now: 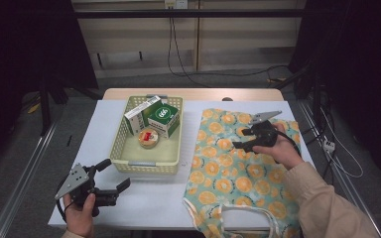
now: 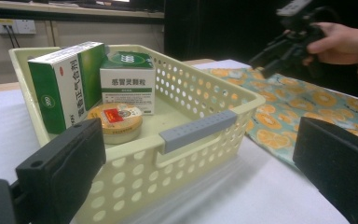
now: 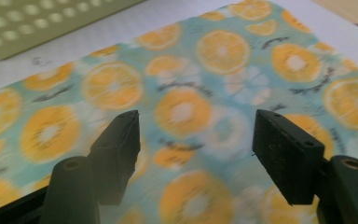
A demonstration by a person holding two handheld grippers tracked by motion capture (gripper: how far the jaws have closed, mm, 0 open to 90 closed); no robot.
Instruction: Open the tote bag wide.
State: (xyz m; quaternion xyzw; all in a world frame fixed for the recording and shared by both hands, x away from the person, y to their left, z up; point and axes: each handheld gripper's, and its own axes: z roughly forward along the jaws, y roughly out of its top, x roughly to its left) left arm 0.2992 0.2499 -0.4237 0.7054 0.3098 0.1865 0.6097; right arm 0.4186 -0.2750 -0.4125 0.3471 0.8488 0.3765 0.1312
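Above the soft, light cloth [image 1: 238, 171], the right gripper [image 1: 246, 139] is held open and empty; an edge should be pinched.

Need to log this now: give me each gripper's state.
Left gripper: open, holding nothing, near the basket.
Right gripper: open, nothing between its jaws, above the orange-print cloth.

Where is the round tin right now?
In the high view the round tin lies inside the cream basket on the table's left half, just in front of the two green-and-white boxes.
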